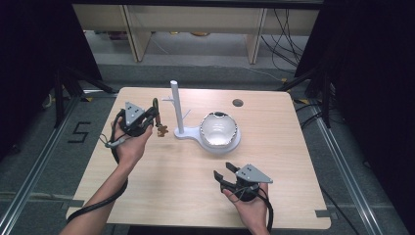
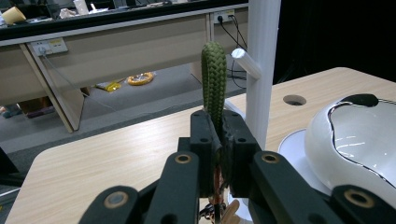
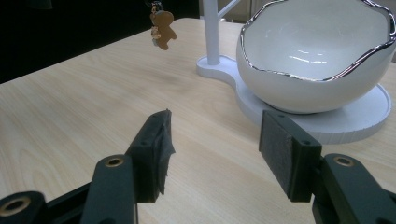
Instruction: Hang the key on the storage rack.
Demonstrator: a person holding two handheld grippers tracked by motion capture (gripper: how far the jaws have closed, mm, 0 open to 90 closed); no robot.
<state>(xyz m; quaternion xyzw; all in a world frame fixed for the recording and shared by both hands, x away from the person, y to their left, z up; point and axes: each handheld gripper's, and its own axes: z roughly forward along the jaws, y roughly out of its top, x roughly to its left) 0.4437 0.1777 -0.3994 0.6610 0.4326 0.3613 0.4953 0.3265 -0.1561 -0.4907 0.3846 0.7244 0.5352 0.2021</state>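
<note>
Two grippers are working at the wooden table [image 1: 161, 171]: the left gripper [image 2: 219, 140] is clamping a green braided loop [image 2: 214, 79] with a small brown charm [image 3: 162, 28] hanging under it, just beside the white stand [image 1: 177, 105], while the right gripper [image 3: 212, 149] is resting with jaws apart near the white bowl [image 3: 322, 56].

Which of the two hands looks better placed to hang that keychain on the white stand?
Left. The left gripper is shut on the green braided cord keychain, right beside a peg of the white stand. The right gripper sits open and empty near the table's front.
</note>
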